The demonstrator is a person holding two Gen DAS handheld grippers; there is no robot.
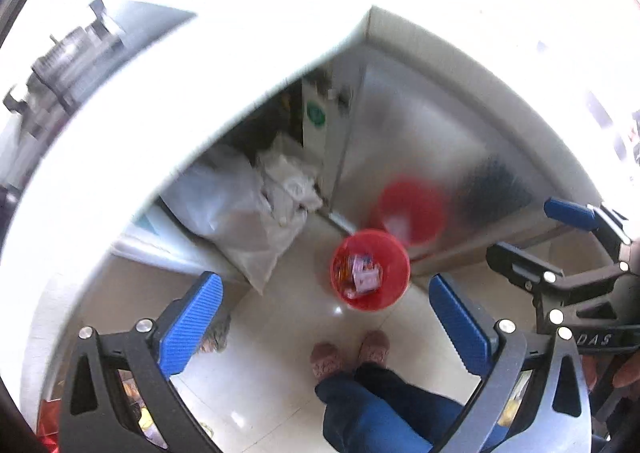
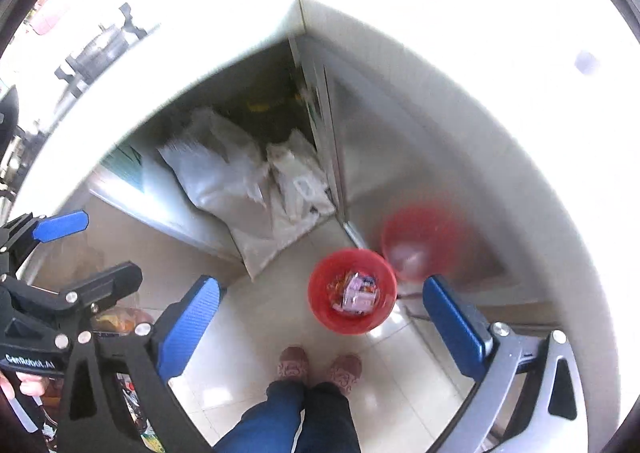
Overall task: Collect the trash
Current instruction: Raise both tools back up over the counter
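The red bin stands on the pale tiled floor, in front of the person's slippers, and holds a small heap of wrappers. Just behind it a shiny metal cabinet door gives back a blurred red reflection of the bin. To the left of the bin, white plastic bags lie slumped in the open space under the white counter.

Both grippers hang above the bin with nothing between their blue pads. The left gripper is spread wide, and so is the right gripper.

The left wrist view catches the right gripper from the side at its right edge; the right wrist view catches the left gripper at its left edge, with fingers around its handle. The counter top is washed out by glare, and the dark things on it are too blurred to name.
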